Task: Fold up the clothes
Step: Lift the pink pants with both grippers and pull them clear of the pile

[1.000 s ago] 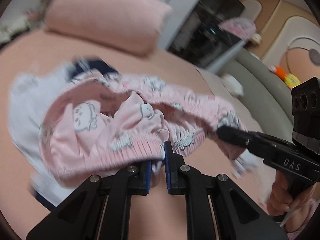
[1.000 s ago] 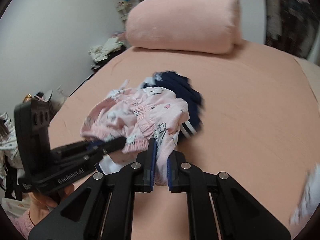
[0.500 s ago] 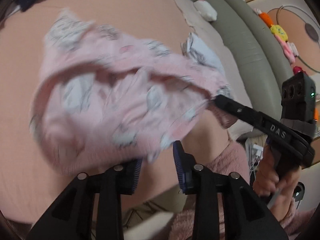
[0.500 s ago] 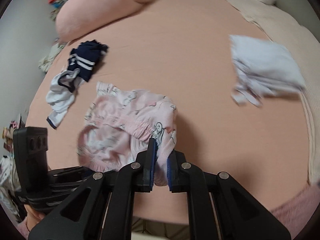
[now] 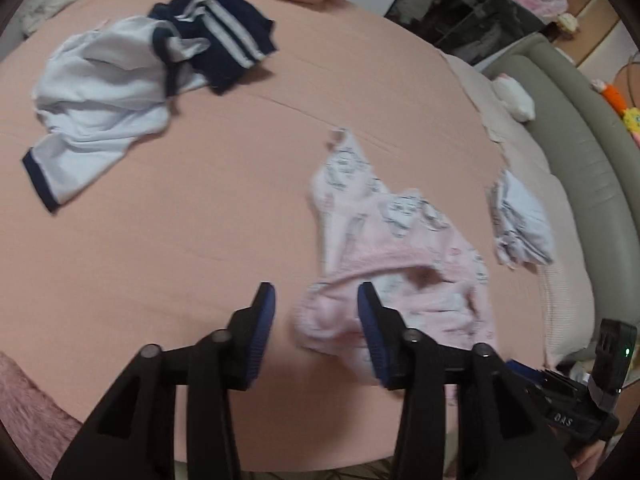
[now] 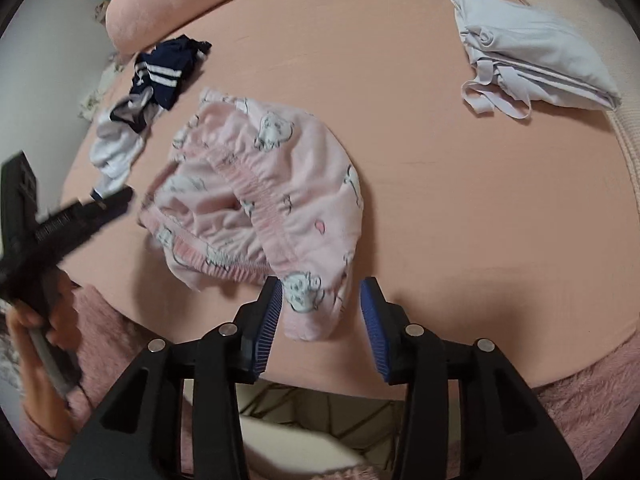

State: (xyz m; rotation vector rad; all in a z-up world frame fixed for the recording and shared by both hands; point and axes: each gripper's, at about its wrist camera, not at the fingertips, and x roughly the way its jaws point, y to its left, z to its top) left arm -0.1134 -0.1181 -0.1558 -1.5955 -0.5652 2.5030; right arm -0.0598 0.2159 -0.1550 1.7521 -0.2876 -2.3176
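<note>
The pink printed shorts (image 6: 260, 200) lie crumpled on the peach bed sheet (image 6: 440, 200) near its front edge; in the right wrist view the elastic waistband runs diagonally from upper left to lower right. One leg end lies between the blue pads of the right gripper (image 6: 320, 312), whose jaws are opening without pressing it. The left gripper (image 5: 316, 320) jaws are also opening, with the shorts' edge between them, unclamped. Count: one white navy-trimmed shirt (image 5: 100, 108), one navy striped garment (image 5: 224, 36), one folded white garment (image 6: 532, 52), one pink pillow (image 6: 168, 0). "DAS" is legible on the right gripper body.
</note>
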